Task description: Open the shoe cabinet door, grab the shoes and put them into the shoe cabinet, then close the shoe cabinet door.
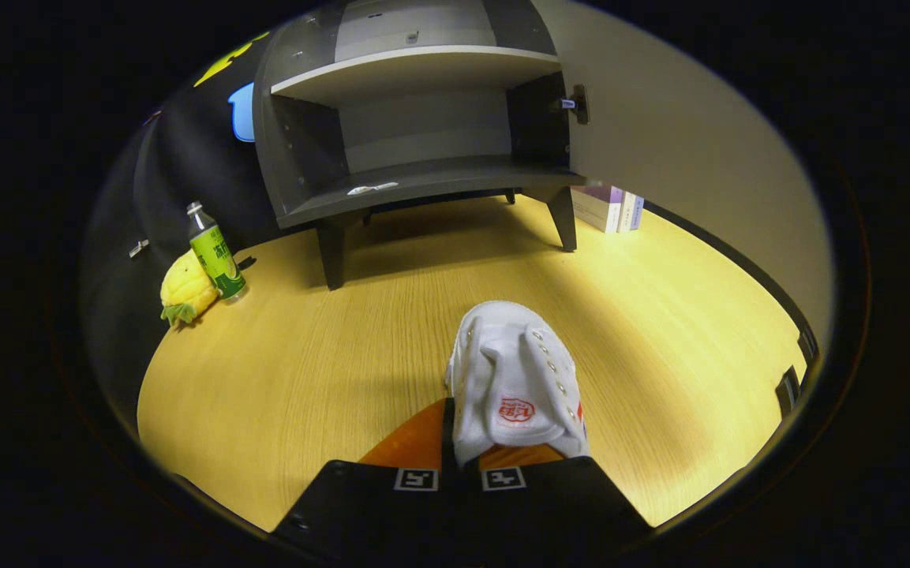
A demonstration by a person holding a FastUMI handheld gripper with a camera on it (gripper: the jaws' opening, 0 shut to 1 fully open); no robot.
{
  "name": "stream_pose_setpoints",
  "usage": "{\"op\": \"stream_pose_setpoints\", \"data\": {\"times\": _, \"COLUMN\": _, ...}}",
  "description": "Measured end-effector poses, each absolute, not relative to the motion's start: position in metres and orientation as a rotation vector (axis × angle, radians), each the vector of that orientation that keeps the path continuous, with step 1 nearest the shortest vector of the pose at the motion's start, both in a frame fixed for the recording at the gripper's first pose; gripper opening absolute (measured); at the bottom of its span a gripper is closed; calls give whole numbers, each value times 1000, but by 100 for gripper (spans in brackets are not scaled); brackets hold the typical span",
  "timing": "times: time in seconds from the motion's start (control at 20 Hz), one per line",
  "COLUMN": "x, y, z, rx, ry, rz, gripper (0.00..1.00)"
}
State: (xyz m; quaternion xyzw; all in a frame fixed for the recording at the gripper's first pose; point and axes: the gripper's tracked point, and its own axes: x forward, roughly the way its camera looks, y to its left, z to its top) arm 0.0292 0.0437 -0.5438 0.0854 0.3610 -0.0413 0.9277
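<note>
One white shoe (516, 386) is clamped in the gripper (461, 457), held over the wooden floor (305, 371).

Both orange fingers (415, 442) press on the shoe's rear, its toe pointing ahead toward the grey shoe cabinet (415, 134), which stands well beyond with its door (683, 158) swung open to the right and its shelves bare. A green bottle (216, 254) and a yellow plush pineapple (185, 293) sit touching, left of the cabinet; boxes (608, 208) stand by its right leg.
</note>
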Motion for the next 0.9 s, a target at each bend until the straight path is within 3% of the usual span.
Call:
{"op": "stream_pose_setpoints", "data": {"times": 0.55, "x": 39, "y": -2, "z": -383, "rx": 217, "ry": 655, "rz": -75, "gripper": 5}}
{"op": "stream_pose_setpoints", "data": {"times": 0.9, "x": 101, "y": -3, "z": -271, "rx": 254, "ry": 549, "rz": -28, "gripper": 5}}
